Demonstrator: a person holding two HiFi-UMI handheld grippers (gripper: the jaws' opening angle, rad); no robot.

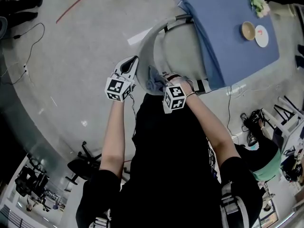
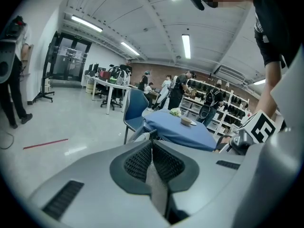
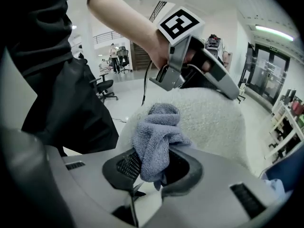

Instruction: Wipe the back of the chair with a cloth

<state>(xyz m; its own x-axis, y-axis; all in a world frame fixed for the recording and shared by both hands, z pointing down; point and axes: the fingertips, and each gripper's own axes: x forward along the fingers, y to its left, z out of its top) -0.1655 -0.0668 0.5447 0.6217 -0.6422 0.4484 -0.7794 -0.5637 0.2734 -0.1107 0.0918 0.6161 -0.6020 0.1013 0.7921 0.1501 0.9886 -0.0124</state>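
The chair's pale curved back stands just in front of me; in the right gripper view it is a white, fuzzy surface. My right gripper is shut on a bunched blue-grey cloth, which is pressed on the back's near side. From the head view the cloth sits between the two grippers. My left gripper rests at the back's top rim, its jaws together. In the right gripper view, the left gripper lies over the top of the back.
The chair's seat is tucked against a table under a blue cover that holds a bowl, a plate and flowers. A blue chair and several people stand beyond. Cables lie on the floor at the left.
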